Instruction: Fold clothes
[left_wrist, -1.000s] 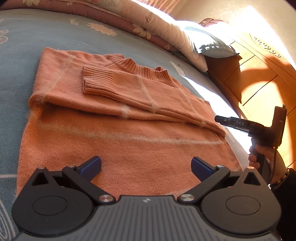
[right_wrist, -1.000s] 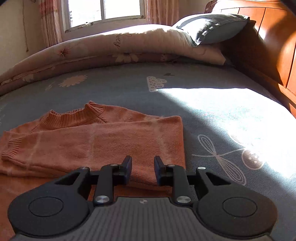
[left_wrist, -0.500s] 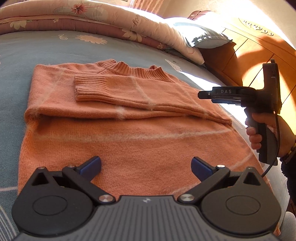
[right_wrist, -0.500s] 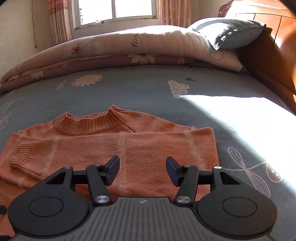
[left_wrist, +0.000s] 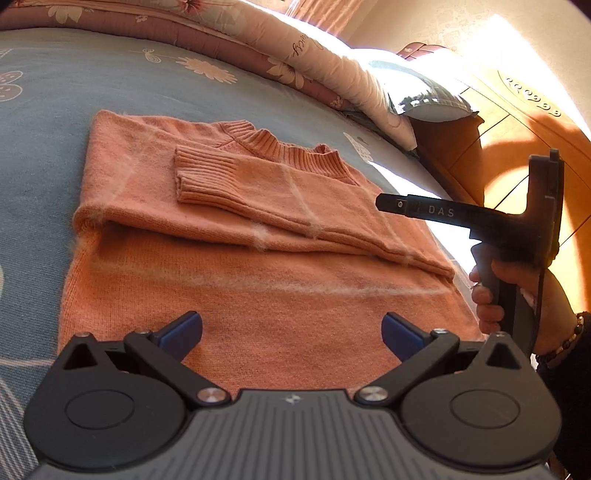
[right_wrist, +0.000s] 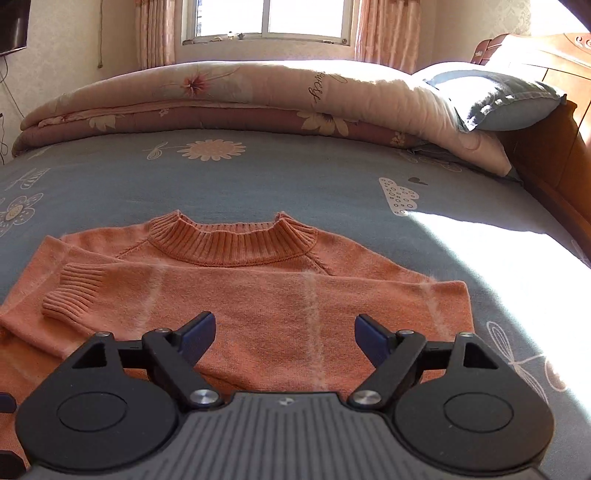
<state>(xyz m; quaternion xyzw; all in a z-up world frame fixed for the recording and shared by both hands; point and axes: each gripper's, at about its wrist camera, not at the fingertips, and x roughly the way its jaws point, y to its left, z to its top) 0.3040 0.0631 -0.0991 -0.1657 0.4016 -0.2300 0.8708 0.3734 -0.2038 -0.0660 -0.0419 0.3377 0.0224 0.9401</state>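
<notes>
An orange knitted sweater is laid flat on the blue flower-printed bedsheet of a bed, its ribbed collar turned toward the rolled quilt and the grey pillow. Both sleeves have been folded across the chest, and the ribbed cuff of the upper sleeve is seen lying just below the collar.

The right gripper is now held above the folded sleeve with its jaws opening; a second ago they were nearly together at the sleeve's edge, and now they stand wide apart with nothing clamped between them. Since then, this gripper has been drawn back, so that the whole collar is now brought into its view. In the left wrist view it is seen, held by the right hand, beside the sweater's edge.

The left gripper is kept over the sweater's lower part, its blue pads spread wide and empty, as before.
</notes>
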